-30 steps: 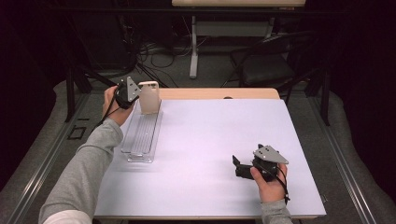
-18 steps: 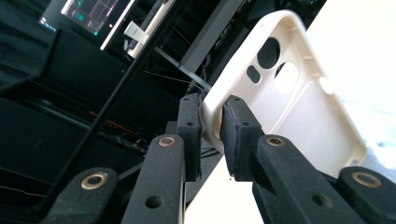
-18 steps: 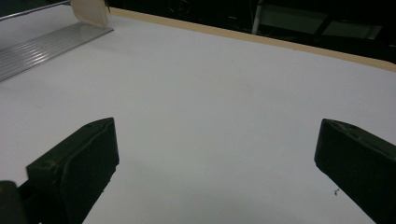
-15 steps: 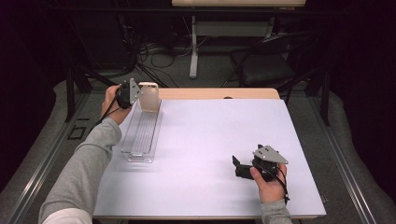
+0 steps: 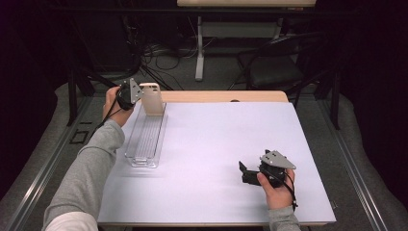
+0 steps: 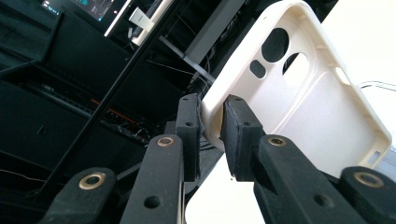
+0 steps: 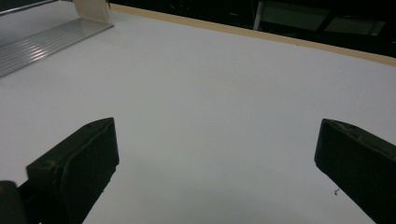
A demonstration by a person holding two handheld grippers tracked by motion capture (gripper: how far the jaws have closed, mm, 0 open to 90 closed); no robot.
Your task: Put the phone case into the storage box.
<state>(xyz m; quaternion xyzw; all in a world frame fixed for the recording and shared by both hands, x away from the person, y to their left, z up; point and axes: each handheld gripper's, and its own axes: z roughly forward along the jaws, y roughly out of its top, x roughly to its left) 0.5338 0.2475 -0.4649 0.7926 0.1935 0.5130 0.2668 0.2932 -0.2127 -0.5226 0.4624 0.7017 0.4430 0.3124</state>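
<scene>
Phone case [image 5: 152,98], cream and pinched by its edge in the left gripper [image 5: 139,94], has been shifted slightly right since a second ago and is held upright over the far end of the clear tray [image 5: 137,156], so placing looks close. Its camera cut-outs [image 6: 275,44] are seen in the left gripper view, while the right gripper [image 5: 246,172], jaws wide and empty, is rested near right on the table [image 7: 224,93].

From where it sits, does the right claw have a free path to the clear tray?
Probably yes: the right claw stands open on bare table, nothing between it and the clear tray; the left claw holds the phone case at its far end.
</scene>
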